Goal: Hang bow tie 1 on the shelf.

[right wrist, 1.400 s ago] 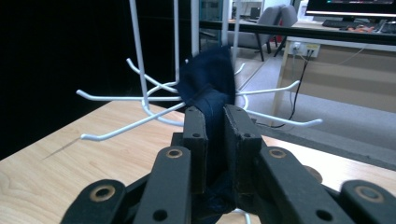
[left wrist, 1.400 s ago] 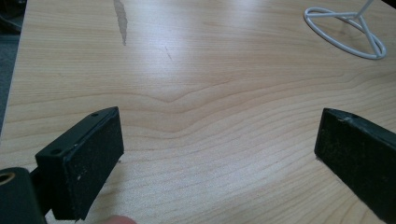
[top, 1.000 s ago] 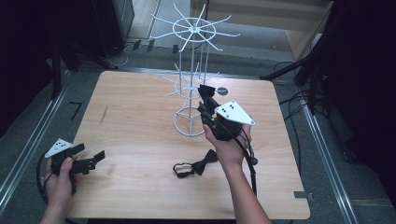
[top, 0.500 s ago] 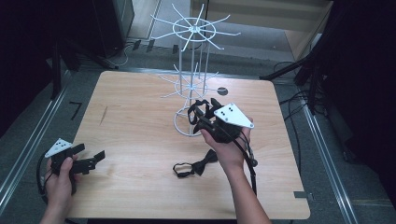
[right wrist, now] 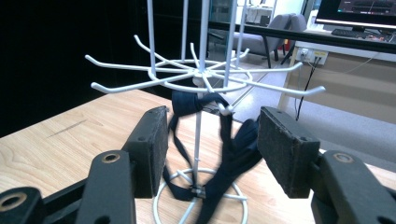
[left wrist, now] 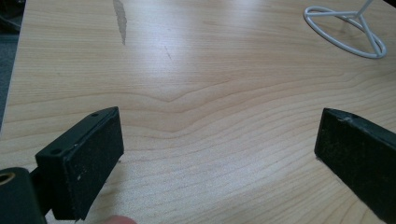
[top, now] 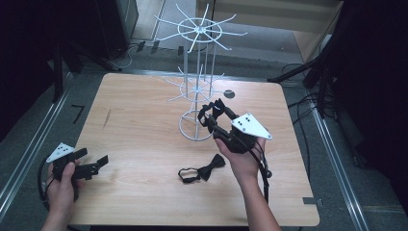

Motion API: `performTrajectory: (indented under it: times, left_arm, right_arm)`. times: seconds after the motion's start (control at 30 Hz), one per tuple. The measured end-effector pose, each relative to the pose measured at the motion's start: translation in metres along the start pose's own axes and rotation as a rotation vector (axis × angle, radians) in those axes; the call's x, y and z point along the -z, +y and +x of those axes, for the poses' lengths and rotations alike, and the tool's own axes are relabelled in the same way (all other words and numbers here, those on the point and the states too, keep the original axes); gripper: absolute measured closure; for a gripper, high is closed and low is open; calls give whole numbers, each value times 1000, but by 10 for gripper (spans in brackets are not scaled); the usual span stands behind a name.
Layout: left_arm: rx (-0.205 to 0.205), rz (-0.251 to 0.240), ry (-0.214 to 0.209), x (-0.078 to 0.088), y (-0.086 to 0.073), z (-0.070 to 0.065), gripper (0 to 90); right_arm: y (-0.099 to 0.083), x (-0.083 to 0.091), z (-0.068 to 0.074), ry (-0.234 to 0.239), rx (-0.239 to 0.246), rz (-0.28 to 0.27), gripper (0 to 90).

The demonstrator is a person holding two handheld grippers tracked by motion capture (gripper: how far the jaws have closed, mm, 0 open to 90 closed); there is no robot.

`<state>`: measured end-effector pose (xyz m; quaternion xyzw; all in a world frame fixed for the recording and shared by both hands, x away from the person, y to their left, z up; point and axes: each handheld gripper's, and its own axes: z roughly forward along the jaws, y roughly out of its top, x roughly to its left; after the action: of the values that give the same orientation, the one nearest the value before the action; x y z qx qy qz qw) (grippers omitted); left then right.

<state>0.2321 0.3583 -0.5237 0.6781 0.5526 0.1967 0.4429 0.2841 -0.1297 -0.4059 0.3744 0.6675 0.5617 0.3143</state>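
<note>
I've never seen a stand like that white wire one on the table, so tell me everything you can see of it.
The white wire stand stands upright toward the far middle of the wooden table, resting on a ring-shaped base. Thin vertical rods carry two wheel-like tiers of spoke hooks with upturned tips. It looks like painted metal. A dark bow tie hangs by its strap from a lower-tier hook, blurred, between the open jaws of the right gripper, which do not seem to touch the stand.

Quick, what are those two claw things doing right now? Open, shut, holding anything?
Left gripper: open, nothing between its jaws, over bare table.
Right gripper: open, holding nothing; a dark bow tie hangs on the white rack just ahead.
</note>
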Motion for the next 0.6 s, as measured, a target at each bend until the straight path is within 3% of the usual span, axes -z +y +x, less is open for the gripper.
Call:
performTrajectory:
  times: [0.6]
  left_arm:
    - [-3,8,-3,0,0,-1,16]
  right_arm:
    - [-25,13,-12,-5,-49,23,443]
